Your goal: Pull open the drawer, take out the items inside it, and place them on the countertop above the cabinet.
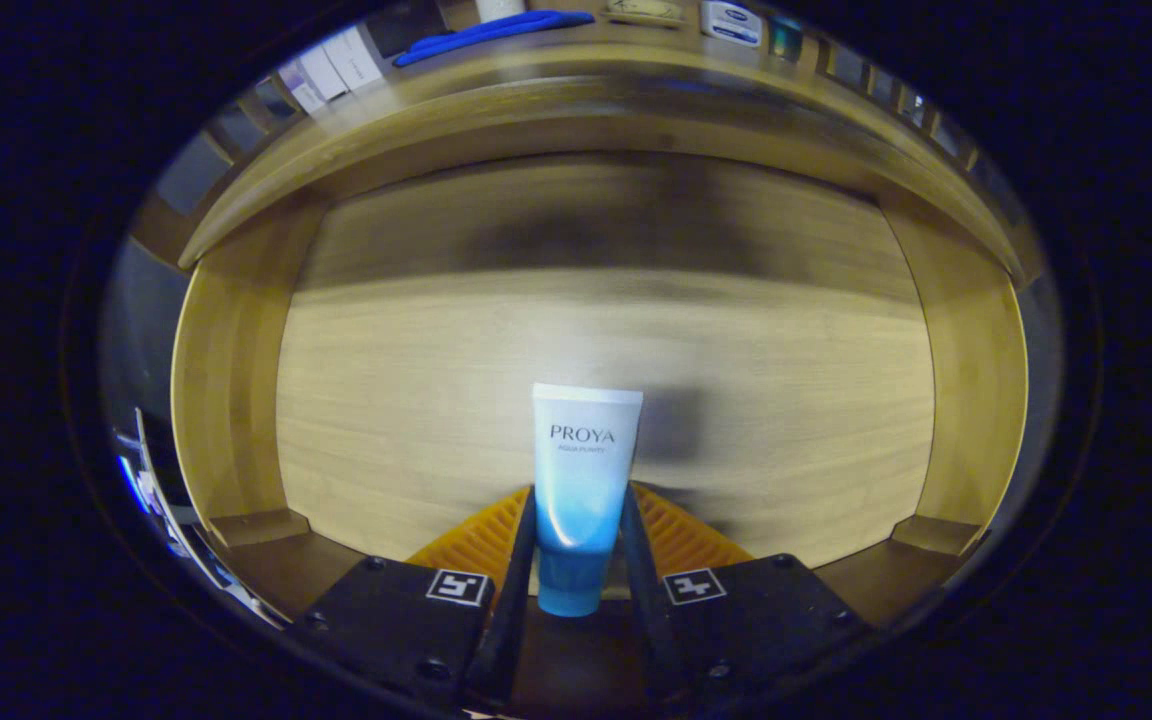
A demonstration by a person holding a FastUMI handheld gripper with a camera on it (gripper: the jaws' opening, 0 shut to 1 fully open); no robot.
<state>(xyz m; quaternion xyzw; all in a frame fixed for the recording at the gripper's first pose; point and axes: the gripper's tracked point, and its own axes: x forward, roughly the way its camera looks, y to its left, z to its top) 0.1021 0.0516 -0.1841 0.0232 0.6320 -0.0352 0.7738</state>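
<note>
Tongs (581, 560) clamped on a white-and-blue tube (583, 490) inside the open wooden drawer (226, 380), bare floor stretching beyond the tube to every wall.

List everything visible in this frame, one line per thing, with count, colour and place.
tube: one, white fading to blue, cap toward the camera, held between the fingers over the drawer floor.
drawer: one, light wood, open below the gripper.
countertop: one, wood, beyond the drawer.
blue item: one, flat, on the countertop.
white box: one, on the countertop, right of the blue item.
gripper: one, jaws closed on the tube's lower half.
</note>
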